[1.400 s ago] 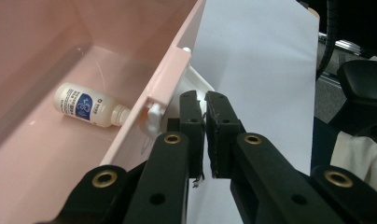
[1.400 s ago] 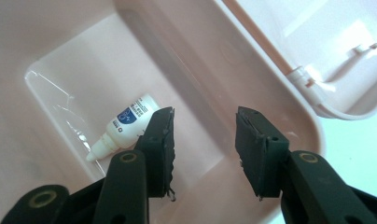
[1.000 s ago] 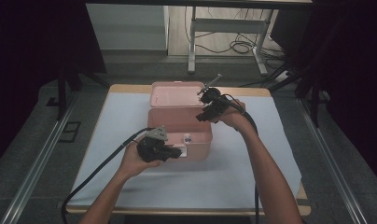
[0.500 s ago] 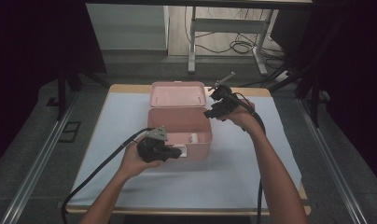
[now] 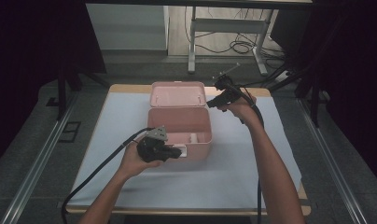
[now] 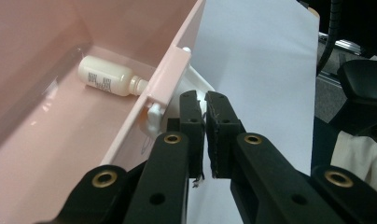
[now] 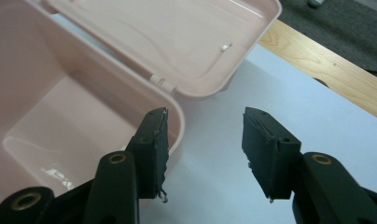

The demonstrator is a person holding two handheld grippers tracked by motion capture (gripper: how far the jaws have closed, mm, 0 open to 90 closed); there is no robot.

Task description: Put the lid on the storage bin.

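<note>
Box (image 5: 179,125), pink and with its lid (image 5: 178,94) thrown back toward twelve o'clock, sits near the middle of the white sheet (image 5: 107,140) that covers the bench (image 5: 130,87). From the high view the left claw (image 5: 177,152) sits at the box's front wall, about six o'clock from the box's centre, and the right claw (image 5: 210,103) hangs at about two o'clock, just off the box's far right corner beside the lid. That view shows a small pale thing in the box's near right corner but not what it is; the left gripper view settles it as a small white bottle (image 6: 109,80) lying on its side on the box floor, with its cap toward the front wall. The same view shows the left claw (image 6: 204,105) nearly closed, its pads pinched on the white latch (image 6: 196,81) that hangs from the box's front rim. The right gripper view shows the right claw (image 7: 205,126) standing wide apart with nothing between the pads, having just opened a little further; its left finger (image 7: 151,149) overlaps the box's rounded corner, while the right one is over bare sheet. This view also gives the lid's inner face with a small white catch (image 7: 226,46) near its edge, and a strip of the bench's wooden edge beyond the sheet.
</note>
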